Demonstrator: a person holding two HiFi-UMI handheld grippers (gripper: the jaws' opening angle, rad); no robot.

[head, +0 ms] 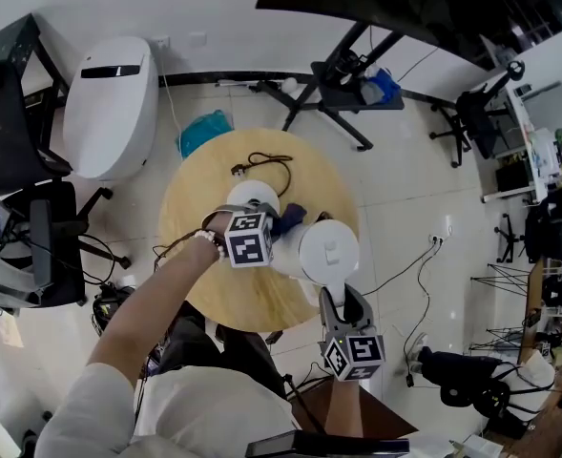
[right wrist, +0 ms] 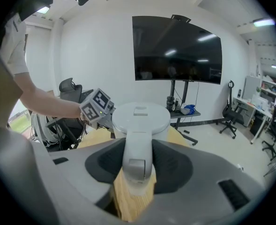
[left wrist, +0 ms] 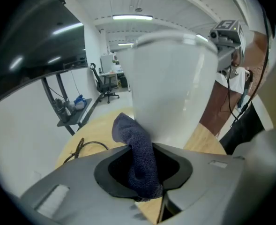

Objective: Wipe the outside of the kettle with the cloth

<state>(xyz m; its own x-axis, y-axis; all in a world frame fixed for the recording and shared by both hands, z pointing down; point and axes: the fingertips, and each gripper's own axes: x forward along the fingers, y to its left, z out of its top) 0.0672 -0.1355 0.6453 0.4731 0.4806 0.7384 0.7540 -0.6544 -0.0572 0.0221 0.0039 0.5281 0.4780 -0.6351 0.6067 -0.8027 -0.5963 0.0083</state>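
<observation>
Left gripper view: the lower end of the cloth is lost between the left gripper's jaws. The kettle's base is behind the gripper body, and cloth-to-wall contact cannot be told. Head view: the cube covers those jaws, and only a dark corner of cloth shows. Right gripper view: the right gripper and the handle hide the kettle wall and most of the table.
</observation>
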